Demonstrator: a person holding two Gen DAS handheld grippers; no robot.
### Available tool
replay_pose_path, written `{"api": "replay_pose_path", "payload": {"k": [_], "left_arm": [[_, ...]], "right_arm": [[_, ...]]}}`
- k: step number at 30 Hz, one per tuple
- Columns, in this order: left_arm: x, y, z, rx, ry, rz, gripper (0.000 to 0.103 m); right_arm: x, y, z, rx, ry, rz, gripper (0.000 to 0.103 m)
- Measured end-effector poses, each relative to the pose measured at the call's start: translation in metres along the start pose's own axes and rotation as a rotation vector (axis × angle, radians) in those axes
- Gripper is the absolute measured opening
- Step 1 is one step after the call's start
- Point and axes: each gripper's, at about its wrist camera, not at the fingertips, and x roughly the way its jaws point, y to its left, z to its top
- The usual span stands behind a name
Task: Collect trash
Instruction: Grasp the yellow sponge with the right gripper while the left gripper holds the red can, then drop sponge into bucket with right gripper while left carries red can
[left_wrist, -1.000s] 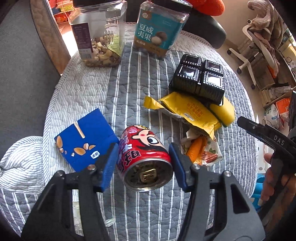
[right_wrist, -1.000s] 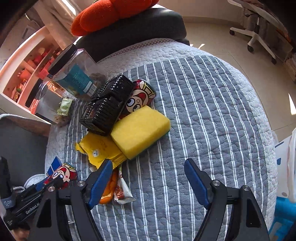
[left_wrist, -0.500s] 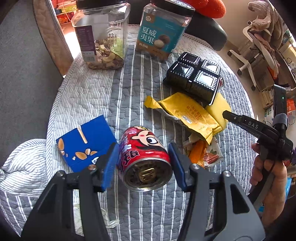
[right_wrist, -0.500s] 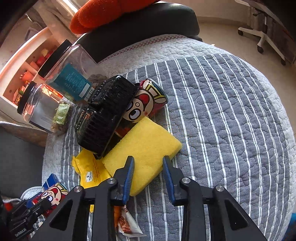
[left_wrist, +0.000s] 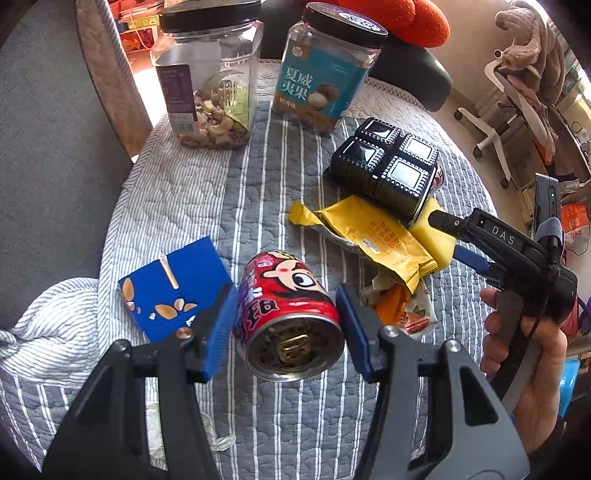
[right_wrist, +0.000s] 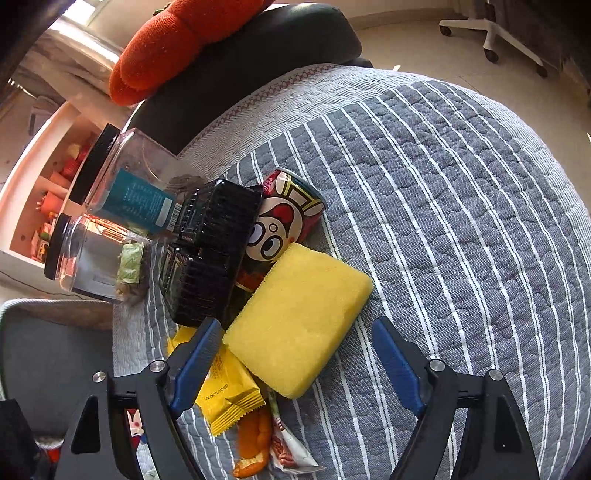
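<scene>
A red cartoon-print can (left_wrist: 288, 321) lies on its side with my left gripper (left_wrist: 286, 325) shut on it, a blue pad against each flank. A yellow sponge (right_wrist: 299, 325) rests against a second red can (right_wrist: 284, 225) and a black plastic tray (right_wrist: 210, 251). My right gripper (right_wrist: 295, 360) is opening, its jaws wide on either side of the sponge's near end without pressing it. A yellow wrapper (right_wrist: 225, 391) and an orange peel with a snack packet (right_wrist: 258, 435) lie under its left finger. In the left wrist view, the right gripper (left_wrist: 448, 240) hovers over the sponge (left_wrist: 439, 240).
A blue carton (left_wrist: 170, 284) lies left of the held can. Two black-lidded nut jars (left_wrist: 210, 81) (left_wrist: 325, 70) stand at the back. The round table's striped quilt (right_wrist: 443, 221) is bare on the right. An office chair (left_wrist: 495, 122) stands beyond the edge.
The right gripper closed to a narrow gap over the sponge, then spread wide again, and sank closer to it. The left gripper kept still with the can in it.
</scene>
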Motion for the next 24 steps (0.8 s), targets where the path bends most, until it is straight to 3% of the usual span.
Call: {"api": "replay_pose_path", "payload": {"k": [2,5,6,10,24], "left_arm": [[0.002,0.002,0.000,-0.003,0.004,0.010,0.057],[0.003,0.003,0.000,-0.001,0.005,0.019,0.057],[0.003,0.003,0.000,0.003,0.003,0.022,0.057],[0.000,-0.002,-0.001,0.021,-0.011,0.032,0.057],[-0.026,-0.057,-0.010,0.113,-0.074,-0.039,0.057]], "right_arm": [[0.011,0.005,-0.002,-0.010,0.003,-0.036,0.085],[0.024,0.004,-0.005,0.001,0.009,-0.018,0.082],[0.026,0.002,-0.005,0.004,0.015,0.006,0.064],[0.015,0.002,-0.007,-0.023,0.017,0.015,0.054],[-0.089,-0.035,-0.021,-0.065,-0.055,-0.012,0.052]]}}
